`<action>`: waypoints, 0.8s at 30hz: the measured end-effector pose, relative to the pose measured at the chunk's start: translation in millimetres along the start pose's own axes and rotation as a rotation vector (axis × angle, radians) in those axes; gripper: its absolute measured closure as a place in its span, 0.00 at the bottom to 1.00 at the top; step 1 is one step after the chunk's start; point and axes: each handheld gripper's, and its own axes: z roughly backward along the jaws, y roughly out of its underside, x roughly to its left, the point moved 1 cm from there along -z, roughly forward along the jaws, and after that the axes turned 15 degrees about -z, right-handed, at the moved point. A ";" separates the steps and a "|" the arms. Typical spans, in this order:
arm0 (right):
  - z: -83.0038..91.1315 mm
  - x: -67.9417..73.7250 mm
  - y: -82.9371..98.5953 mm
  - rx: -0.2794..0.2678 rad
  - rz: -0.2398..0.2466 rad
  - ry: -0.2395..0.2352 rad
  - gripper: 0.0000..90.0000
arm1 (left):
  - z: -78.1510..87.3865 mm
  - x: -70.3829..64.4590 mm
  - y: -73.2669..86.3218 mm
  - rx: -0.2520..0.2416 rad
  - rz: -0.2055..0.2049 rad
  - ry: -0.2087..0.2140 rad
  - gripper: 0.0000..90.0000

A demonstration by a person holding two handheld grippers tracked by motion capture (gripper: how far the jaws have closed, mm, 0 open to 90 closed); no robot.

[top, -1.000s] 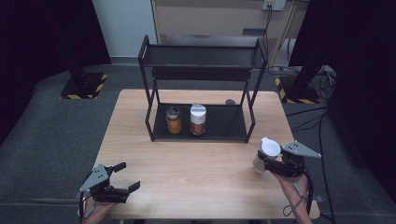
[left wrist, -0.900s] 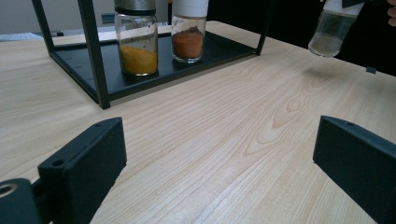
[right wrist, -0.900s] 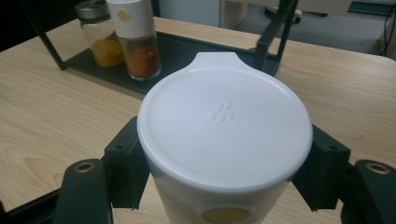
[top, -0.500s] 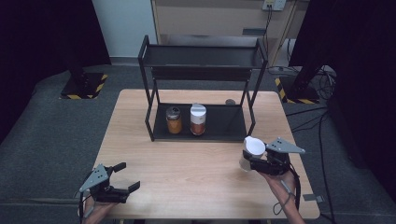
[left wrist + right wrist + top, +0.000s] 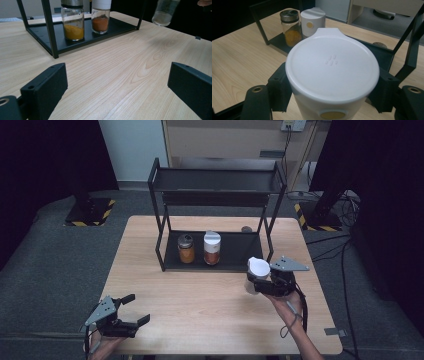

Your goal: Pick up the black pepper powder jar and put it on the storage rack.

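Note:
My right gripper (image 5: 256, 281) is shut on a clear jar with a white lid (image 5: 258, 268), held above the table just right of the black rack's (image 5: 161, 210) front right leg. In the right gripper view the white lid (image 5: 332, 67) sits between both jaws. On the rack's bottom shelf stand a yellow spice jar with a metal cap (image 5: 186, 248) and a red spice jar with a white cap (image 5: 212, 248). My left gripper (image 5: 136, 310) rests open near the table's front left corner, jaws wide apart over bare wood (image 5: 120, 75). The held jar (image 5: 165, 12) appears far off in the left gripper view.
The rack has an upper shelf (image 5: 215, 180) with nothing on it. A small grey knob (image 5: 246, 229) lies on the table behind the rack. The wooden table (image 5: 200, 305) has bare room between the grippers. Cables and hazard-striped bases lie on the floor around.
My right gripper has carried the white-lidded jar leftward and forward toward the rack's right side. The left gripper has stayed put.

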 end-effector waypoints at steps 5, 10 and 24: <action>-11.0 2.4 -9.4 -0.004 -0.004 0.012 0.34 | 0.0 0.2 0.2 -0.001 0.001 0.001 0.02; -23.1 4.8 -16.6 -0.007 -0.006 0.031 0.34 | 0.0 0.4 0.5 -0.002 0.001 0.002 0.02; -59.5 6.4 -34.9 -0.005 0.007 0.052 0.34 | 0.2 1.0 1.3 -0.006 0.006 0.002 0.02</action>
